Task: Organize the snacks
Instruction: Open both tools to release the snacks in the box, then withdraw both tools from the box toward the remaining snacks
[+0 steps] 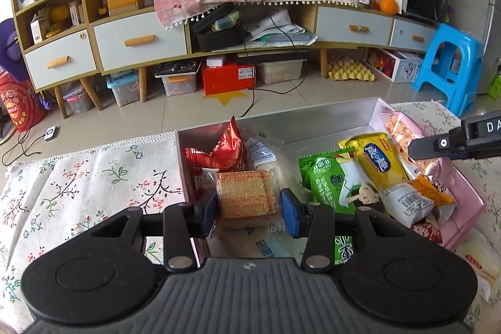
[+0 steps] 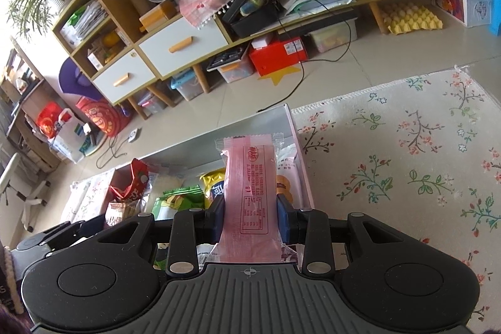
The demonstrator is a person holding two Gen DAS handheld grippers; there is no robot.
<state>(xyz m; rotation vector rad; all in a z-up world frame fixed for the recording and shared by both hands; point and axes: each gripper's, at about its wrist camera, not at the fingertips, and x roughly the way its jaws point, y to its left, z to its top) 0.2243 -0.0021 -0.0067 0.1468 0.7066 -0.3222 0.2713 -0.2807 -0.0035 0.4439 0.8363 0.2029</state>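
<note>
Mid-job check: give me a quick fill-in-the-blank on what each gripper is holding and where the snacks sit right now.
1. The left gripper is shut on a clear pack of ____ biscuits.
2. The right gripper is shut on a long ____ wrapper with red print.
3. The yellow packet lies inside the box, to the ____ of the green packet in the left wrist view.
4. The box stands on a ____-patterned cloth.

Missing words: wafer; pink; right; floral
</note>
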